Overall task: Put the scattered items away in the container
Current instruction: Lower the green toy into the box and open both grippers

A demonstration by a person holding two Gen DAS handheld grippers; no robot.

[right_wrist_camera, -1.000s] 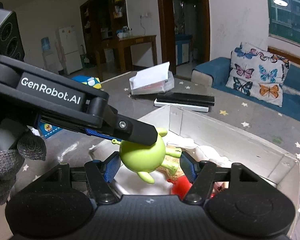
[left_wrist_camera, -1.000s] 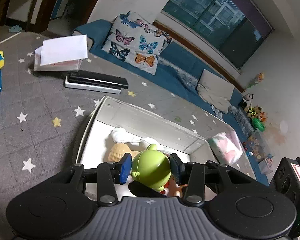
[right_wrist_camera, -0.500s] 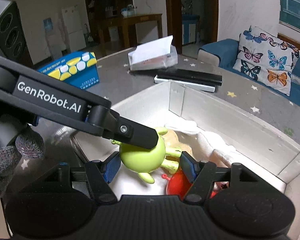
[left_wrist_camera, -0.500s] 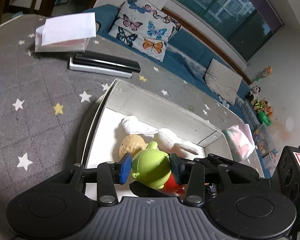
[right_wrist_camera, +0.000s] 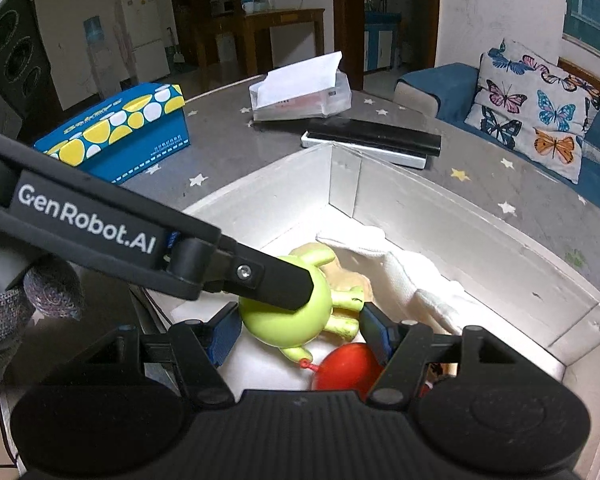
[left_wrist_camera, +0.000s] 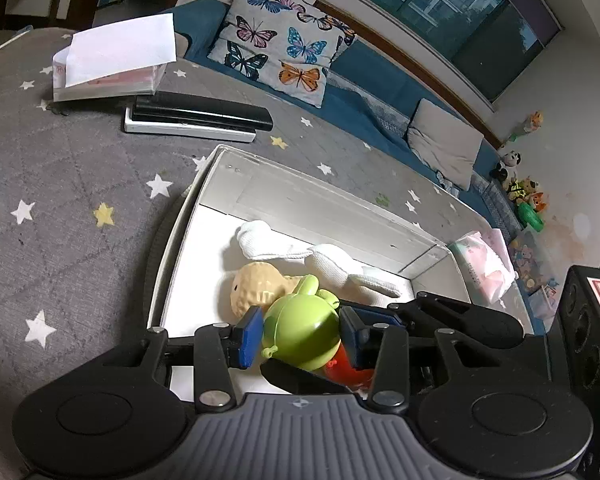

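Observation:
A green round toy (left_wrist_camera: 302, 330) is held between the blue pads of my left gripper (left_wrist_camera: 300, 334), low inside the white box (left_wrist_camera: 300, 196). In the right wrist view the same green toy (right_wrist_camera: 288, 320) sits between my right gripper's (right_wrist_camera: 300, 334) pads, which stand apart from it on the right side; the left gripper's finger lies across the toy. In the box lie a tan peanut-shaped toy (left_wrist_camera: 256, 284), a white cloth (left_wrist_camera: 324, 258) and a red toy (right_wrist_camera: 348, 366).
On the grey star-patterned table (left_wrist_camera: 60, 184) lie a black and white flat device (left_wrist_camera: 196, 118), a tissue pack (left_wrist_camera: 108, 64), a blue and yellow tissue box (right_wrist_camera: 116, 132) and a pink packet (left_wrist_camera: 484, 268). A sofa with a butterfly pillow (left_wrist_camera: 284, 60) lies beyond.
Both grippers have sunk lower into the box with the green toy. The box walls and the toys on its floor now loom larger.

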